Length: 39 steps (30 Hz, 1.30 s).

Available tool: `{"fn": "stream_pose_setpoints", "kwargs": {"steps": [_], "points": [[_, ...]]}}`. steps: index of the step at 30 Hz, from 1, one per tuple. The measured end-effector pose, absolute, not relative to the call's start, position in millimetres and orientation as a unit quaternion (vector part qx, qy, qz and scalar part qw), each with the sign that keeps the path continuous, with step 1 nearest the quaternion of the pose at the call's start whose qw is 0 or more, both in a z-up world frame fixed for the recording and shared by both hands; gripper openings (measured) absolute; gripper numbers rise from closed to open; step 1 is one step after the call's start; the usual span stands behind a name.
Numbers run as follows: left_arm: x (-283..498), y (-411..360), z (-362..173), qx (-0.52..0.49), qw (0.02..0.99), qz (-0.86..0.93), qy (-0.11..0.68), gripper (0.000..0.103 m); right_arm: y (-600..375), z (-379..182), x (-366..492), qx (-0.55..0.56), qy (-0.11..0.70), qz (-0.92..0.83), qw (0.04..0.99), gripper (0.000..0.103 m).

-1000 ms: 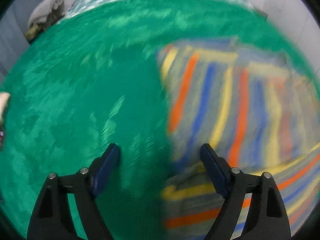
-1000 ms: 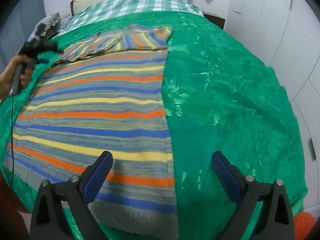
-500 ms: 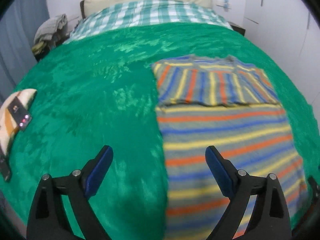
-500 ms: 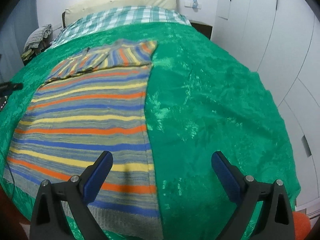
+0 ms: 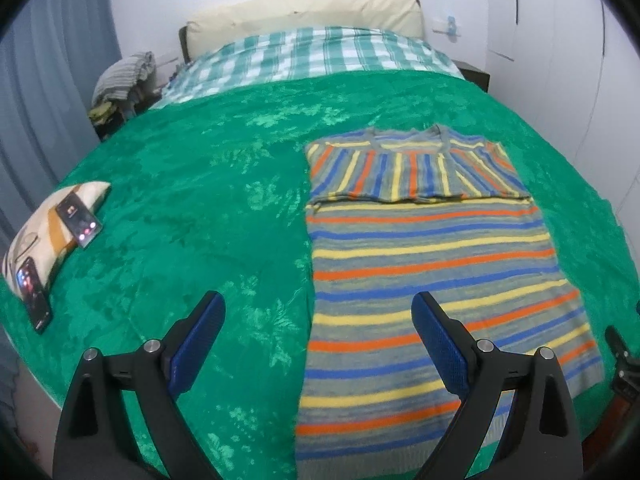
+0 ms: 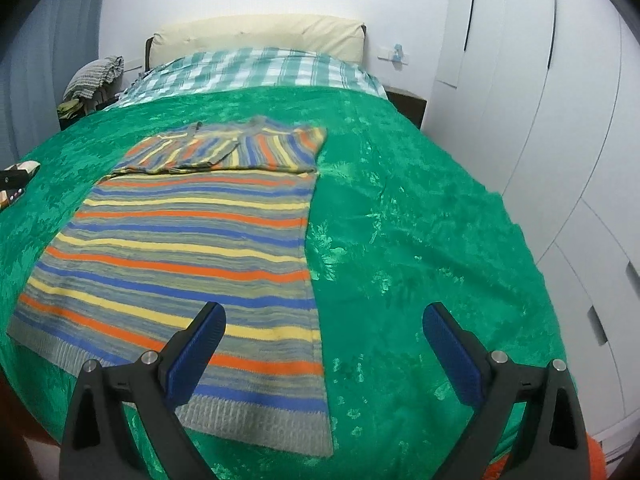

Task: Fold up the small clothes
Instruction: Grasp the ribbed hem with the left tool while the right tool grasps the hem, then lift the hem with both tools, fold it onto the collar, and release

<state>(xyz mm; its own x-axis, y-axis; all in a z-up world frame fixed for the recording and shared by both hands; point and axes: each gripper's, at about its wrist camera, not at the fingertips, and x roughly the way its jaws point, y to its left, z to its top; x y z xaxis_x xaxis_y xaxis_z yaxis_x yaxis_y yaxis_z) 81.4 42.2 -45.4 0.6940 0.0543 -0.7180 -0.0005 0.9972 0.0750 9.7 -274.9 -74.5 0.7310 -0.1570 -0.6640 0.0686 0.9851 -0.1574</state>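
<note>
Striped knit sweater (image 5: 432,264) lies flat on the green bedspread (image 5: 200,200), toward the bed's foot edge and its right half as seen from the left wrist view. Hem nearest the foot edge, neckline toward the checked sheet (image 5: 312,52) at the head end. Upper part shows stripes running lengthwise over the crosswise body stripes: the sleeves look folded in across the chest, edges meeting near the middle.

Left gripper (image 5: 318,344): fingers spread wide, holding nothing, hovering above the sweater's left edge near the hem. Right gripper (image 6: 324,356): likewise spread and empty, above the sweater's right edge close to the grey ribbed hem band (image 6: 256,412).

Handling, judged: soft, light knit, no stiffness; it will drape and sag between two hold points. Loose weave gives the pads good friction, little slip, but it stretches if pulled hard. The plush bedspread may drag on the underside.

Where to hold: the two hem corners, one per gripper, pinching the ribbed band, which is the firmest part. Lift both together and carry toward the neckline to halve the body. Risk: the folded sleeves shifting if the lift is uneven.

Off to the bed's left edge: a small cushion (image 5: 48,232) with two phones (image 5: 78,220) lying on or against it, well apart from the sweater.
</note>
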Motion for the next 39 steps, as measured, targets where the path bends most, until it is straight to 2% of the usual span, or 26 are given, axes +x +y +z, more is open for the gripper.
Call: {"fn": "stream_pose_setpoints", "kwargs": {"steps": [4,8,12,16,18,19,21,22,24,26,27,28,29,30,31,35,39], "points": [[69.0,48.8,-64.3,0.025,0.914,0.025,0.404,0.097,-271.3,-73.5,6.6,-0.071,0.355,-0.051,0.931,0.098],[55.2,65.6,-108.7,0.001,0.896,0.041,0.443,0.097,-281.0,-72.2,6.0,-0.055,0.358,-0.054,0.931,0.097],[42.0,89.6,-147.7,-0.025,0.874,0.048,0.482,0.097,-305.2,-70.4,5.1,-0.002,0.379,-0.056,0.924,0.098],[38.1,97.1,-158.7,-0.06,0.858,0.015,0.51,0.096,-327.7,-76.0,1.0,0.09,0.421,-0.009,0.903,0.097],[37.7,93.4,-163.1,-0.061,0.854,-0.005,0.517,0.094,-332.7,-82.8,-1.1,0.129,0.442,0.02,0.888,0.097],[38.2,90.1,-167.8,-0.057,0.848,-0.015,0.527,0.086,-333.3,-88.1,-0.5,0.144,0.458,0.037,0.876,0.097],[36.2,83.8,-172.4,-0.041,0.846,-0.021,0.531,0.082,-330.5,-96.6,0.5,0.15,0.48,0.056,0.863,0.095],[34.8,81.3,-172.1,-0.034,0.848,-0.023,0.528,0.079,-329.2,-101.6,2.0,0.15,0.49,0.065,0.856,0.092],[35.0,77.6,-170.3,-0.039,0.846,-0.037,0.53,0.064,-329.4,-110.8,5.6,0.161,0.501,0.071,0.847,0.086],[35.7,71.9,-169.3,-0.034,0.844,-0.044,0.534,0.039,-329.6,-121.0,12.2,0.178,0.515,0.086,0.834,0.071],[35.4,67.7,-170.0,-0.026,0.841,-0.048,0.538,0.033,-328.8,-127.9,15.5,0.183,0.527,0.089,0.825,0.071],[35.3,63.8,-170.4,-0.019,0.838,-0.053,0.543,0.014,-327.2,-135.7,18.0,0.187,0.541,0.092,0.815,0.069],[35.7,62.2,-170.8,-0.016,0.834,-0.057,0.549,0.006,-325.5,-140.0,18.7,0.189,0.549,0.098,0.808,0.056],[36.7,61.4,-169.6,-0.013,0.833,-0.055,0.55,0.005,-322.5,-142.7,18.6,0.18,0.559,0.104,0.802,0.044],[35.8,61.2,-167.0,-0.015,0.833,-0.056,0.55,0.004,-321.1,-143.1,18.2,0.174,0.566,0.106,0.799,0.007],[42.7,78.0,-153.4,-0.091,0.823,-0.076,0.556,0.003,-328.2,-139.0,20.1,0.215,0.576,0.123,0.779,0.006],[73.6,98.5,-121.5,-0.158,0.831,-0.103,0.524,0.003,-337.6,-113.2,40.4,0.254,0.541,0.147,0.788,0.006]]}}
